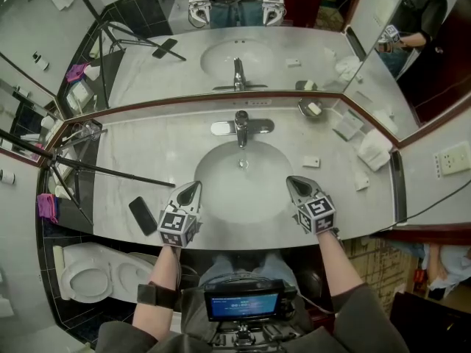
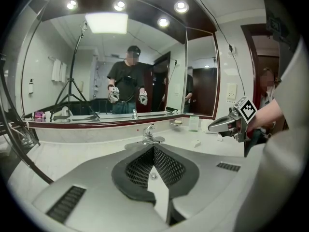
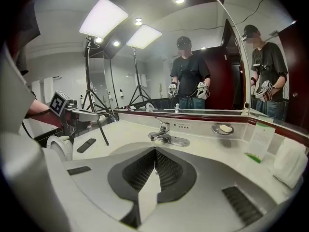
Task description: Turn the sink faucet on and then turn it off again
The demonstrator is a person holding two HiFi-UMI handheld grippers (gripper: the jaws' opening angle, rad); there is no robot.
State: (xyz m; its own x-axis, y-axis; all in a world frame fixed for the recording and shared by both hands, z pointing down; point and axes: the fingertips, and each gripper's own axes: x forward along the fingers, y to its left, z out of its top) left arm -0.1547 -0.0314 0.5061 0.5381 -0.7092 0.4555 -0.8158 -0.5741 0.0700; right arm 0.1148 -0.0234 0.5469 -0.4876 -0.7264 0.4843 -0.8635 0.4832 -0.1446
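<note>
The left gripper [image 1: 190, 190] and the right gripper [image 1: 297, 187] are hovering over the near rim of the white oval sink basin [image 1: 243, 197], both sets of fingers closed tight and holding nothing. The chrome single-lever faucet [image 1: 241, 126] is standing at the basin's far edge, well apart from both. A closed tip should likely be sliding under the lever's end and lifting gently.

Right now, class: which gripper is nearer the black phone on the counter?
The left gripper: the black phone lies just to its left, while the right gripper is across the basin.
</note>
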